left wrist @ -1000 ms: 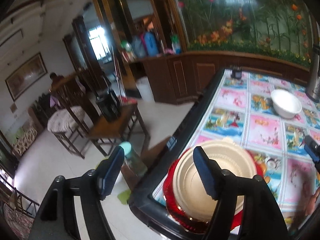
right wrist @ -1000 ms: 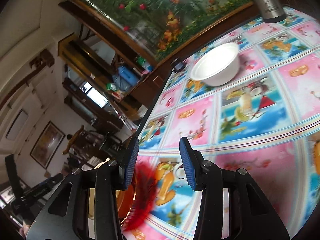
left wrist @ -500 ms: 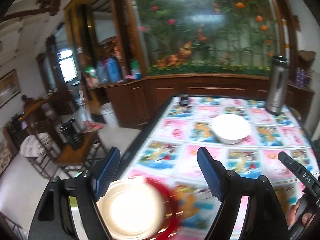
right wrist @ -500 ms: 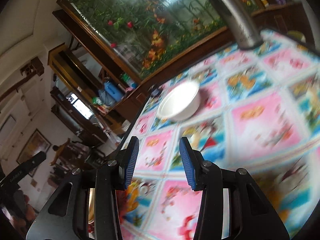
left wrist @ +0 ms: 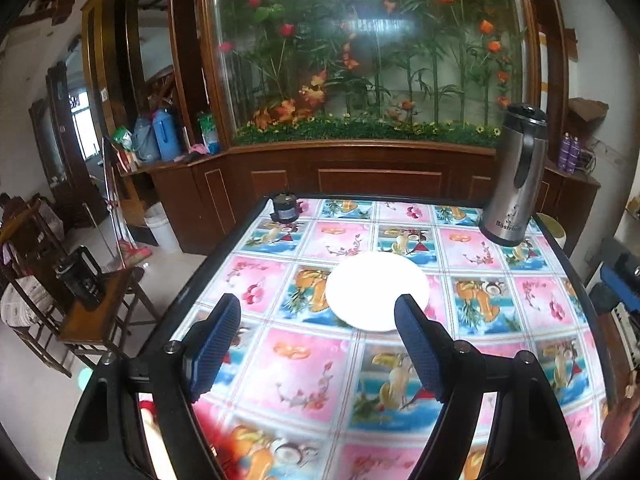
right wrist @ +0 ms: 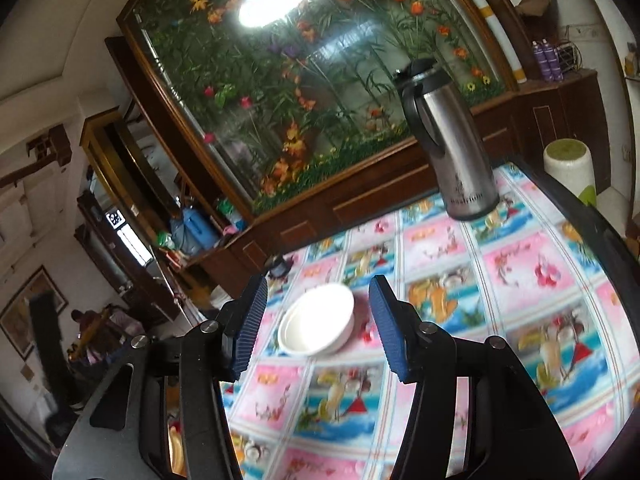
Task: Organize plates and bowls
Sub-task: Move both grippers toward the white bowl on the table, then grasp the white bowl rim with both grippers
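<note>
left tool point(left wrist: 316, 344) released, nothing between its pads. right tool point(right wrist: 316, 328) empty, jaws opening. white bowl point(left wrist: 377, 291) upright mid-worktop point(left wrist: 540, 304), ahead of both tools, untouched. steel flask point(left wrist: 516, 176) at far right corner, well apart.

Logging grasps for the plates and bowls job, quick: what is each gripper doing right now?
Left gripper: open, nothing between its fingers.
Right gripper: jaws opening, holding nothing; the white bowl sits on the table beyond them.
</note>
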